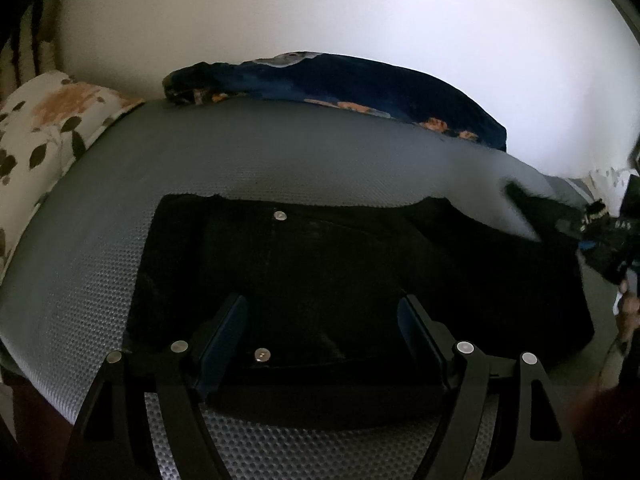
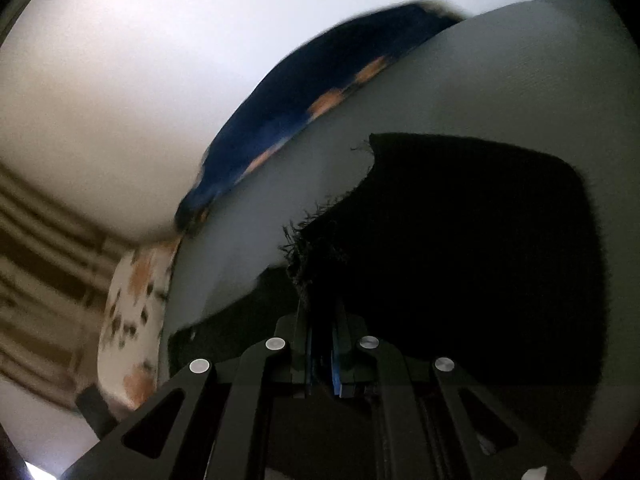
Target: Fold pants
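Hovering over the waistband of the black denim pants [image 1: 312, 264] on the grey textured bed [image 1: 100, 240], the left gripper [image 1: 322, 330] keeps its jaws spread with nothing between them, seemingly ready to pin that end. In the right wrist view, the right gripper [image 2: 322, 344] has its jaws pressed together on the frayed hem [image 2: 308, 252], likely carrying the leg across for the fold.

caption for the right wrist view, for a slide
Right gripper shut on the frayed hem of black pants, lifting it over a grey mat.
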`<action>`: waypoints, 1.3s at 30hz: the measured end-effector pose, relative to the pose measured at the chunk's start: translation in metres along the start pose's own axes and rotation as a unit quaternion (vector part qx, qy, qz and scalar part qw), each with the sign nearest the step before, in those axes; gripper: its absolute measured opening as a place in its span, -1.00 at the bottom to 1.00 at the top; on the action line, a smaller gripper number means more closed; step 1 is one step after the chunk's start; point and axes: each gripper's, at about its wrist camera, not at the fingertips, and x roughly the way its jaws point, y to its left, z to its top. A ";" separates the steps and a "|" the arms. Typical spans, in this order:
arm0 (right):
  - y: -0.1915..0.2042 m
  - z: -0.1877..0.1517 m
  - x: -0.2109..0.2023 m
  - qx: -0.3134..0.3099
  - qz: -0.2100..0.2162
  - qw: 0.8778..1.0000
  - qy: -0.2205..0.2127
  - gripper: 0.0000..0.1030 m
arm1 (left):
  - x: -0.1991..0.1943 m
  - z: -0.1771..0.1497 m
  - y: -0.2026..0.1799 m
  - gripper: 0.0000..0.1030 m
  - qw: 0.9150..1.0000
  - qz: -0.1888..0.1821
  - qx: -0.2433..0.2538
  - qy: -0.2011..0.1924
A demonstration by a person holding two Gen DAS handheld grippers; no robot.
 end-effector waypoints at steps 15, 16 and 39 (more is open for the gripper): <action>0.058 -0.102 0.071 -0.200 -0.034 0.966 0.162 -0.75 | 0.005 0.003 -0.010 0.51 0.999 -0.044 -0.007 0.009; 0.058 -0.103 0.071 -0.204 -0.036 0.964 0.166 -0.71 | 0.006 0.004 -0.013 0.51 0.999 -0.050 -0.007 0.011; -0.020 -0.067 -0.032 -0.066 -0.059 0.995 0.050 -0.04 | 0.090 -0.008 -0.079 0.04 0.933 -0.246 -0.105 0.243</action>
